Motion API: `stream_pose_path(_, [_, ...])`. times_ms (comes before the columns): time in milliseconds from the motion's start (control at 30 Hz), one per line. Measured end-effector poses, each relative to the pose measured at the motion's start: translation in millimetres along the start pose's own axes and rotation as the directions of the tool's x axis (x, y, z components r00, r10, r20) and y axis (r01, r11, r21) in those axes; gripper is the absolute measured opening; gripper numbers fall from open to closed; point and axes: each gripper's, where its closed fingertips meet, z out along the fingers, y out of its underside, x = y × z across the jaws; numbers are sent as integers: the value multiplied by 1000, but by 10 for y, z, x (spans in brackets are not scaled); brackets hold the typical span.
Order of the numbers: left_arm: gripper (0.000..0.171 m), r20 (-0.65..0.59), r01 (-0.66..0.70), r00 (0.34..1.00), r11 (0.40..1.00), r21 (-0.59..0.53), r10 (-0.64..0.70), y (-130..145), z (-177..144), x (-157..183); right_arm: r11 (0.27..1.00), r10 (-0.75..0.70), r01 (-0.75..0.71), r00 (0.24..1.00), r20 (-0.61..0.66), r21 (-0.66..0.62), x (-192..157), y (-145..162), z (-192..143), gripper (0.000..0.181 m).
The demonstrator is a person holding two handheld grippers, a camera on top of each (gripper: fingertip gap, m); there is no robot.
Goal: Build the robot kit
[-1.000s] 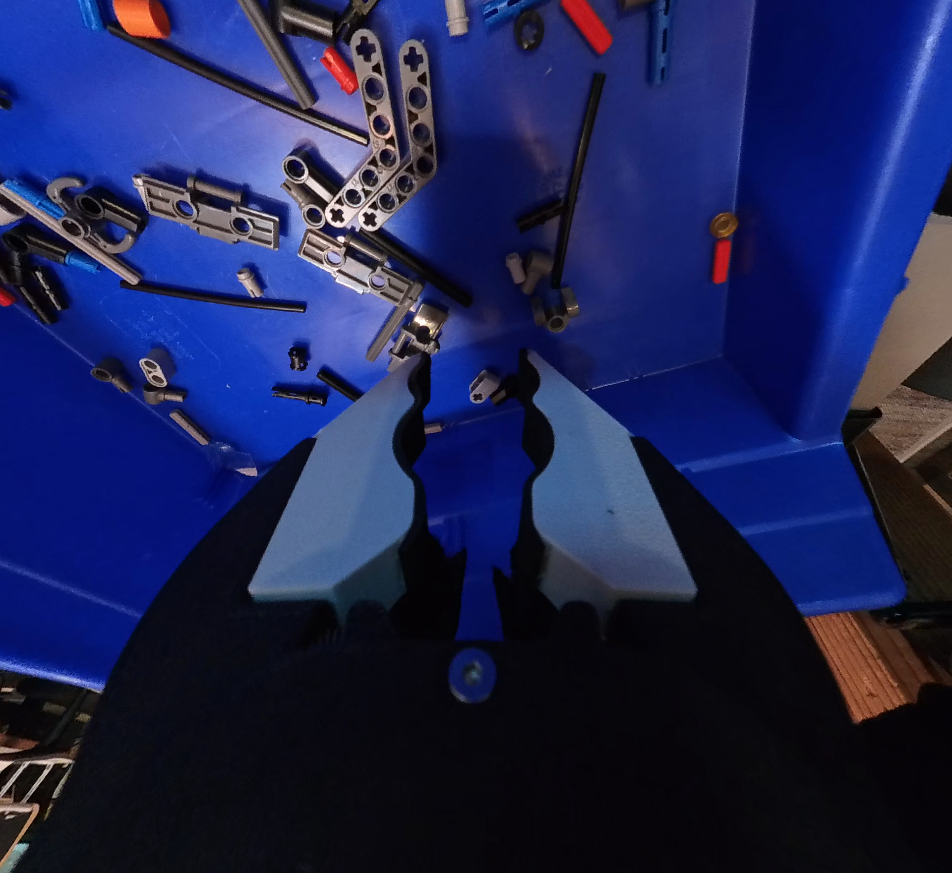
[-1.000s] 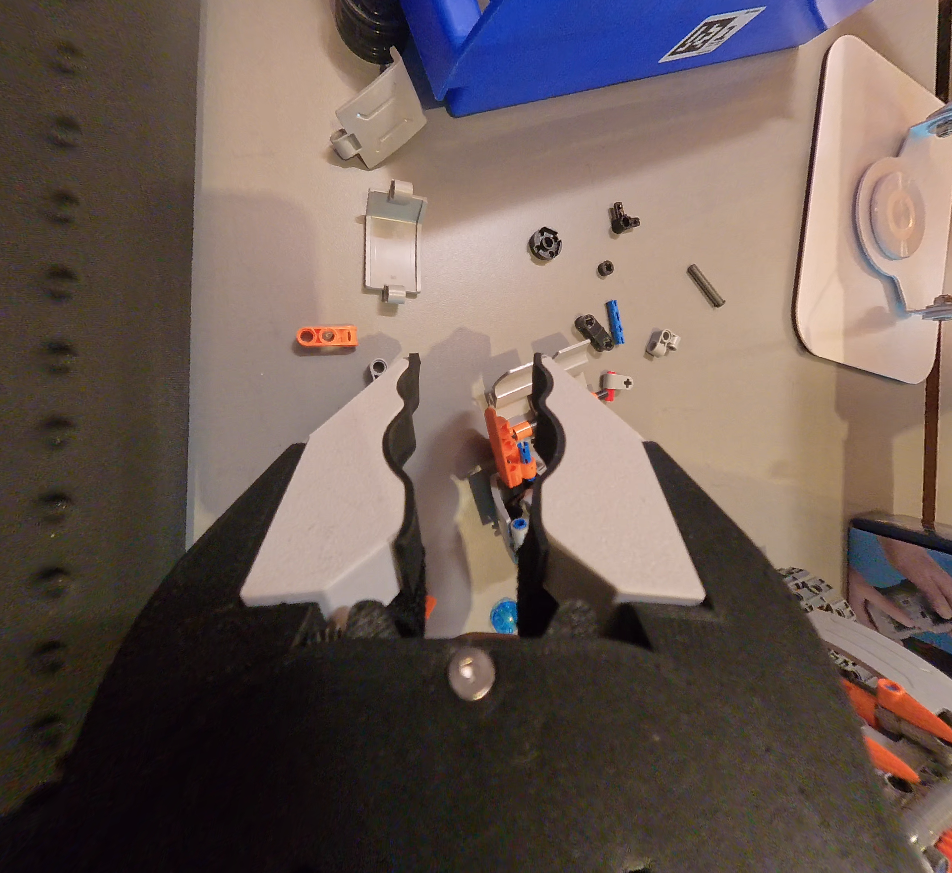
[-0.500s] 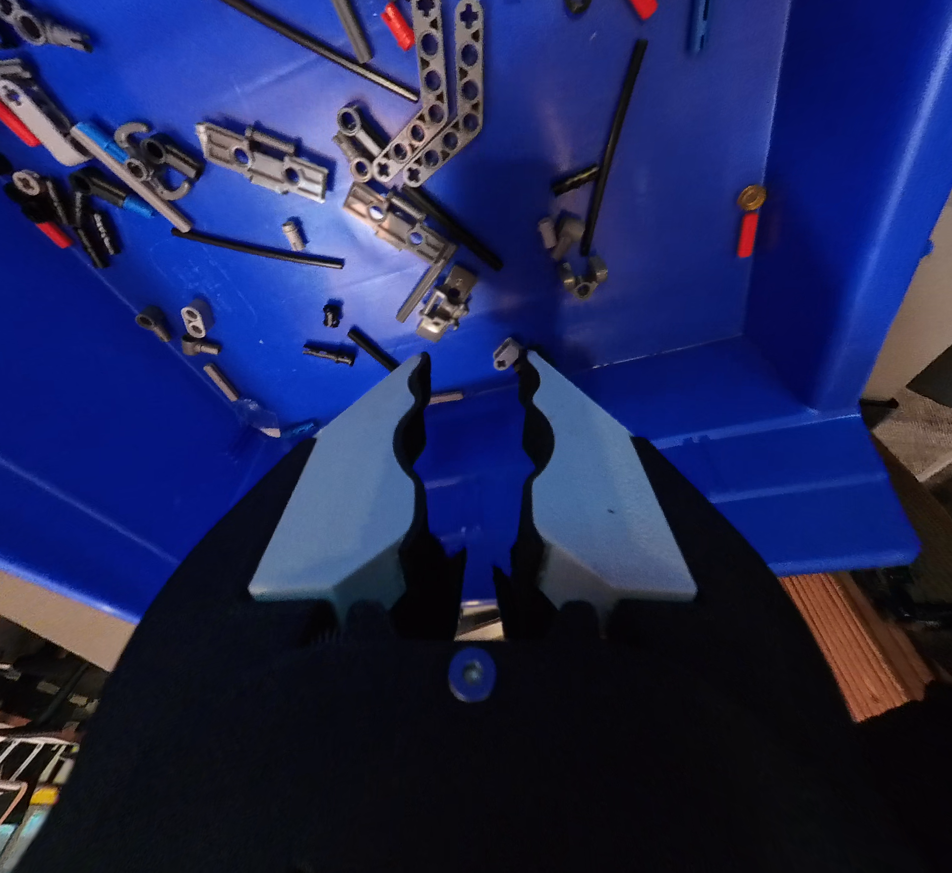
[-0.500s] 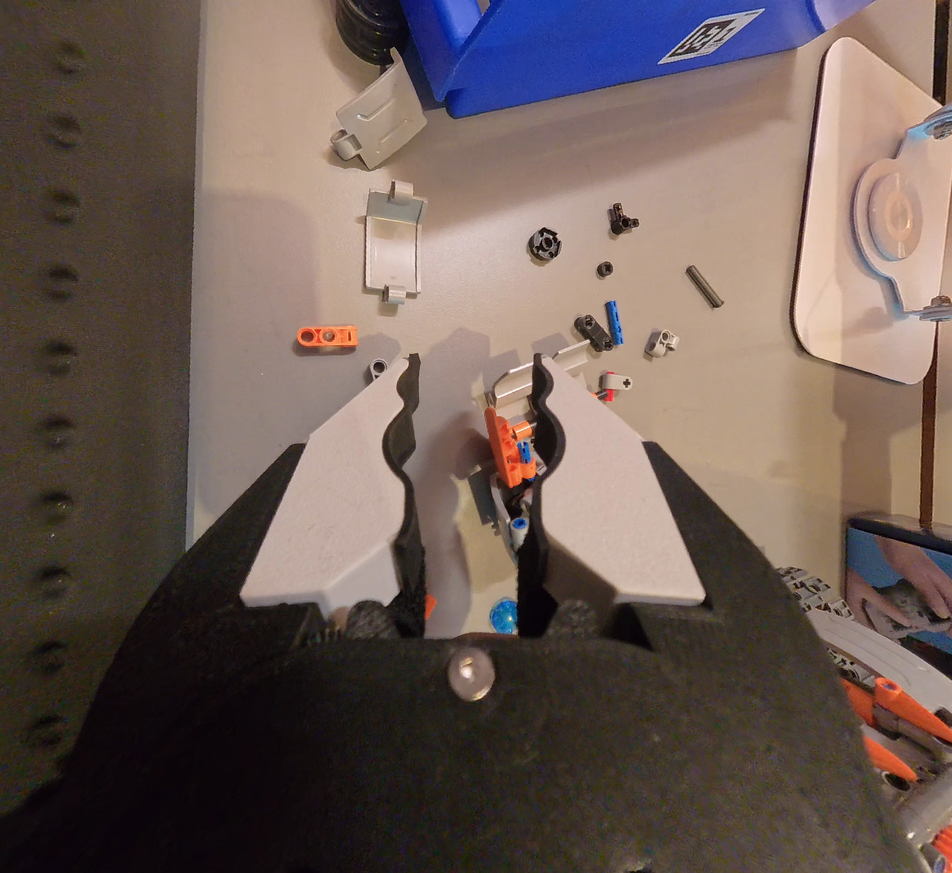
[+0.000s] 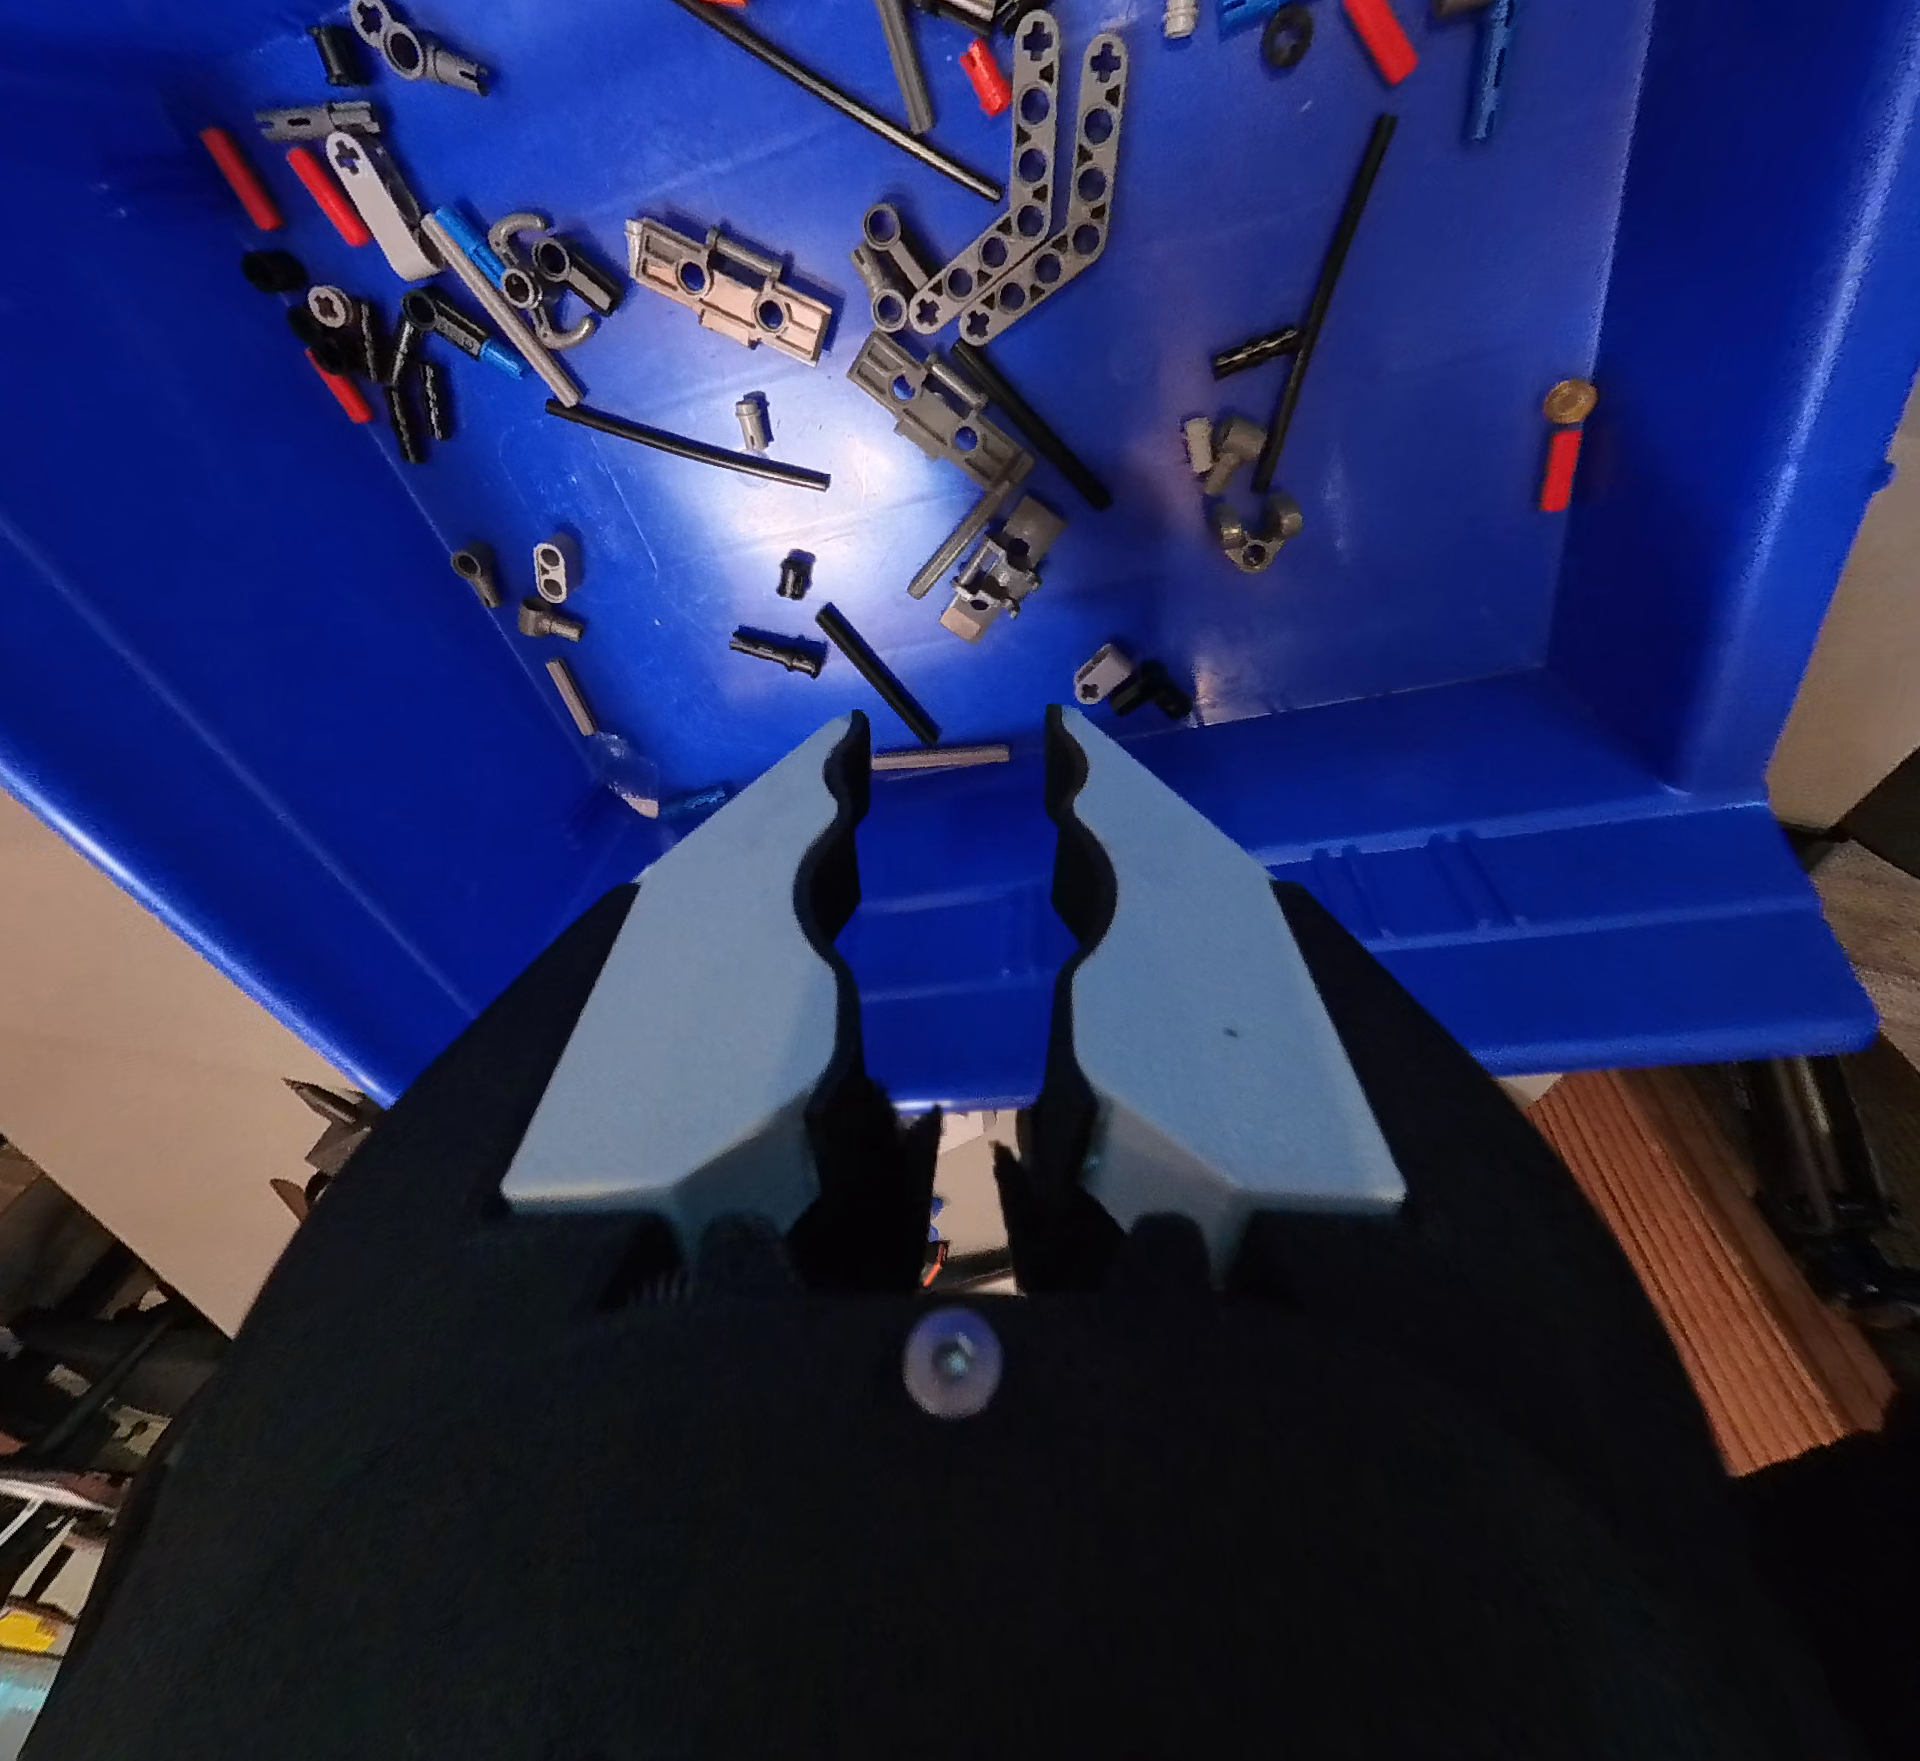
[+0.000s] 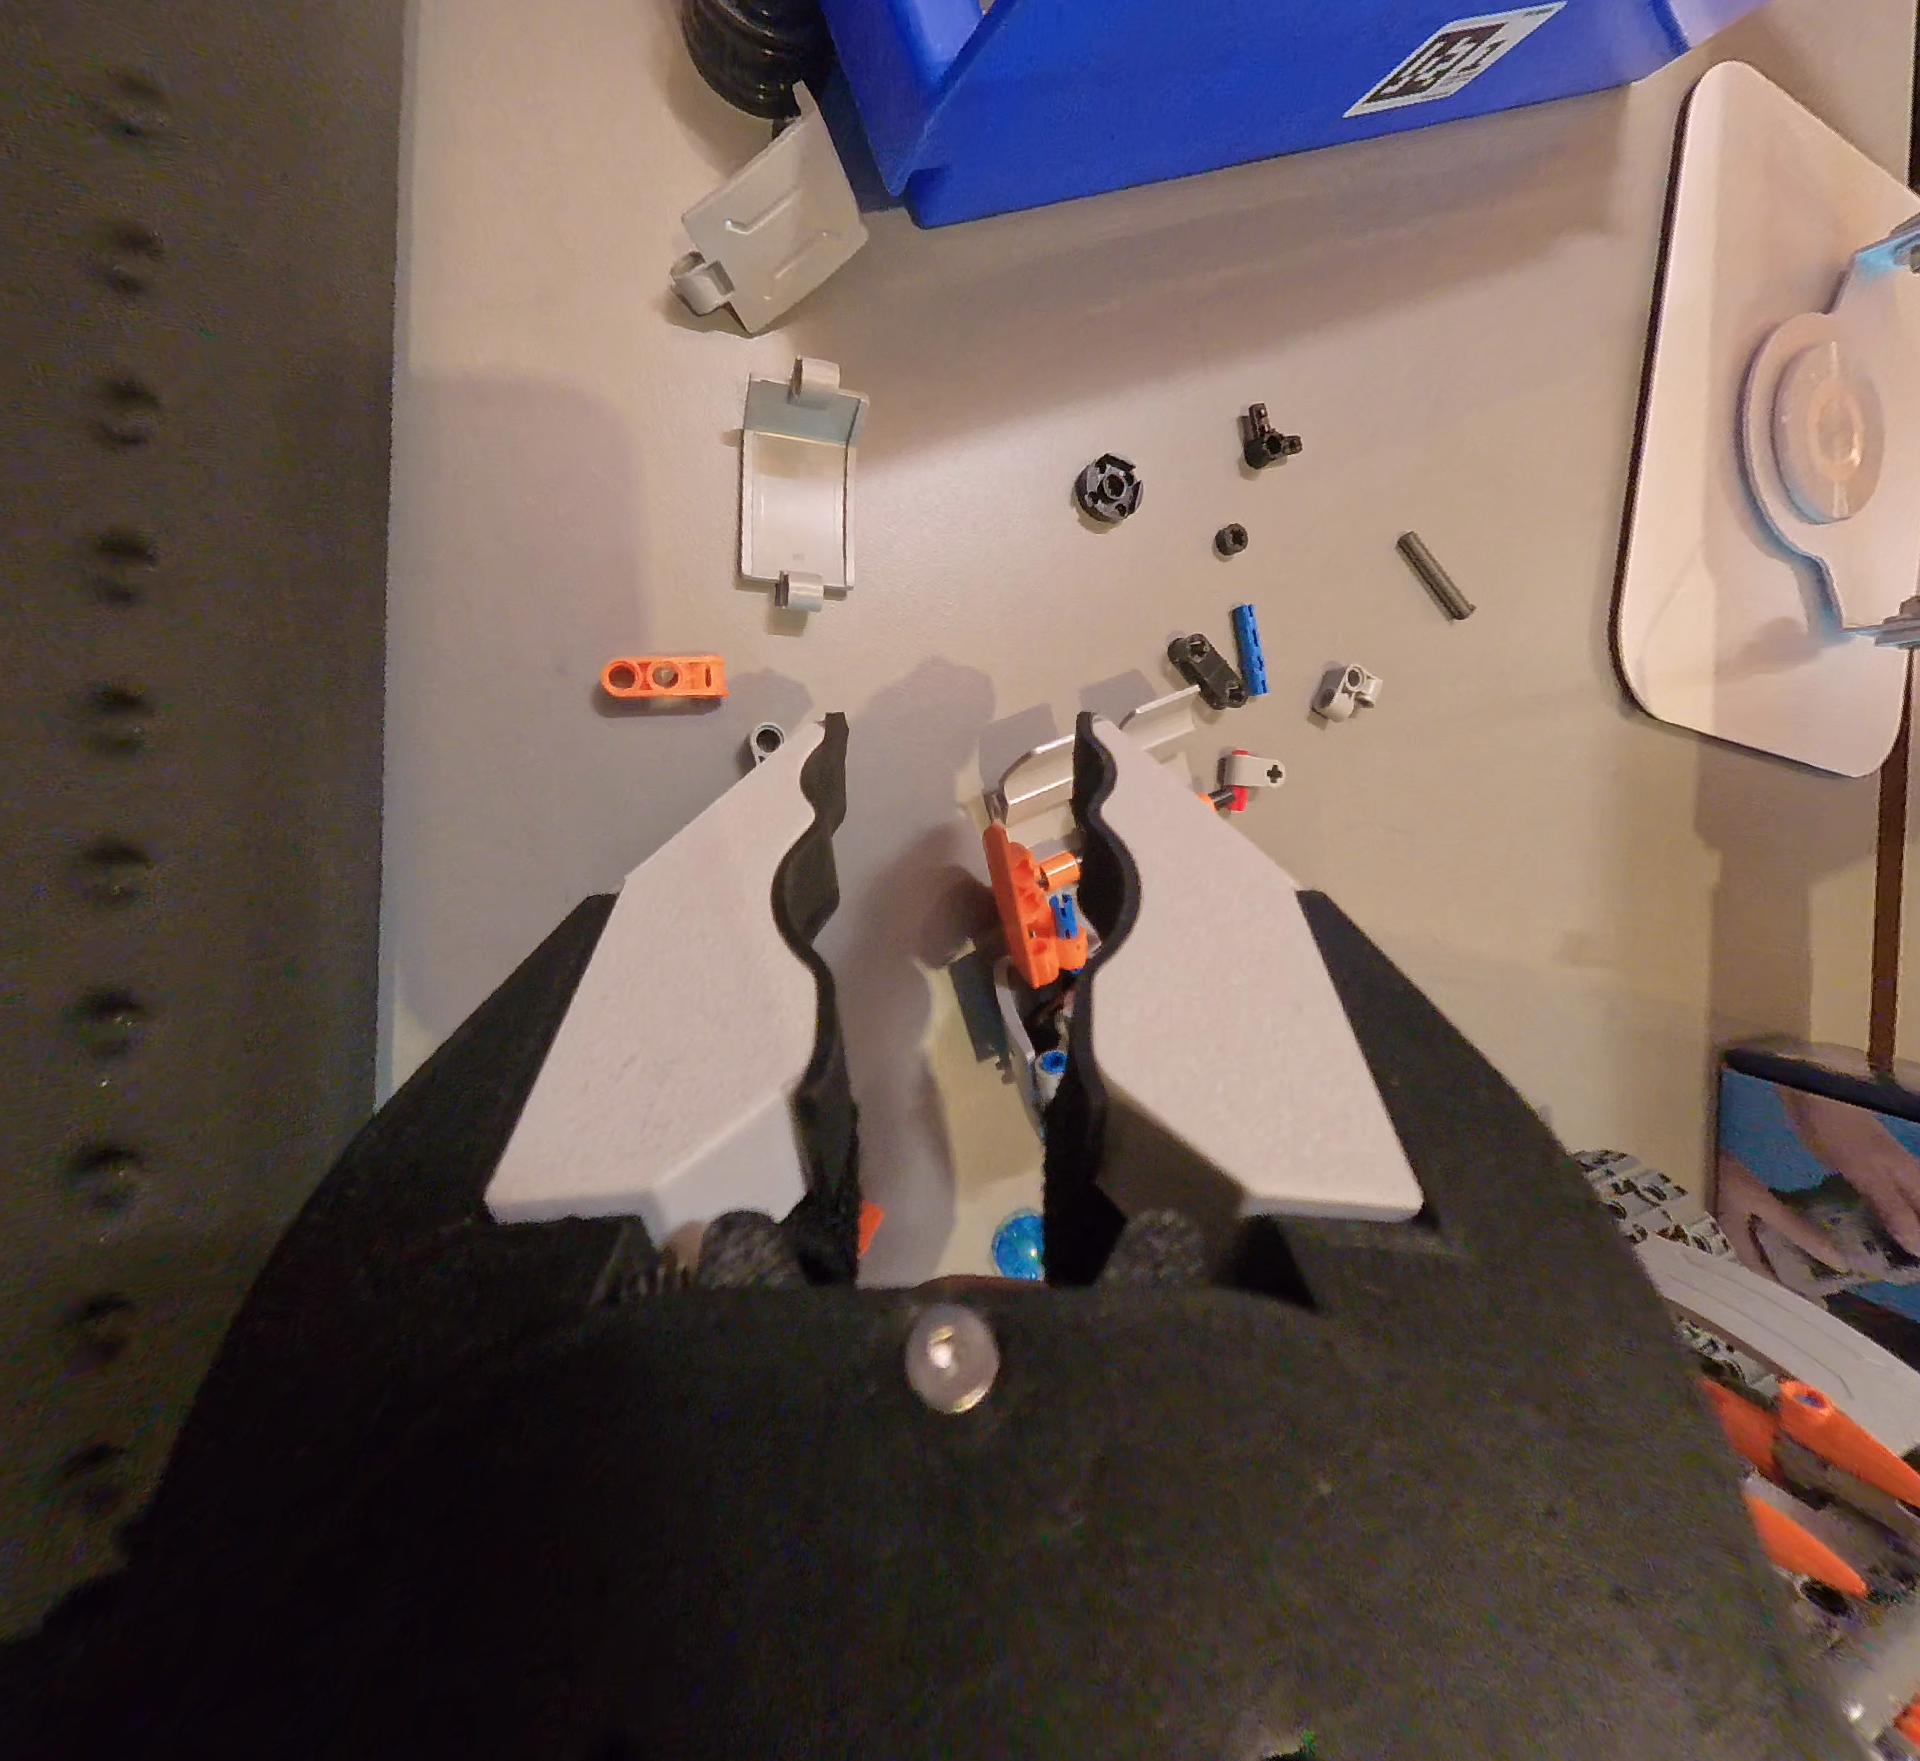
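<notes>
A: Nearest on the left?

B: Left hand-held gripper point(image 5: 953, 724), released, gripping nothing. Hovers over the near wall of the bin point(image 5: 1455, 890), tips level with a grey pin point(image 5: 940, 757) lying crosswise on the floor inside.

A: Risk there?

B: Probably the wall. Little room between it and the pin, so likely to knock the rim on a steep drop. Also a black axle point(image 5: 878, 672) just beyond the pin, almost touching; easy to pinch both, or to flick one away.

A: Farther in?

B: Loose clutter: bent beams point(image 5: 1039, 205) side by side, flat grey plates, long black rods, red pins near the far end. Hard to close on any one piece without nudging a neighbour.

A: And on the right?

B: Right hand-held gripper point(image 6: 961, 729), likewise parted and empty, above the surface point(image 6: 1039, 309). Orange build point(image 6: 1034, 911) below the gap, close against the right finger, not clamped.

A: Trouble?

B: Off-centre. Could shove or tip the build if closed from here, maybe pop a part loose.

A: Beyond the tips?

B: Orange link point(image 6: 663, 675) to the left, grey panel point(image 6: 798, 490) past it, black hub point(image 6: 1109, 490) and small bits scattered right. Farthest, the bin's outer side. Small parts, light; apt to skid off under a careless sweep.
</notes>
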Motion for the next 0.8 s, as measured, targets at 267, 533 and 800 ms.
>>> stream_pose_path(267, [31, -28, -16, 999, 1000, -1, 16, -52, 124, 41, 1000, 2, -2, 1000, 2, 1, 0, 3, 3, 42])
stream_pose_path(533, [29, -86, -37, 996, 998, -45, 33, -21, 193, 157, 1000, 0, 0, 1000, 0, 3, 1, -2, -5, 41])
stream_pose_path(800, [27, -138, -126, 986, 963, -240, 95, 183, 452, 343, 1000, -1, 1, 1000, 0, 4, -1, -8, -5, 42])
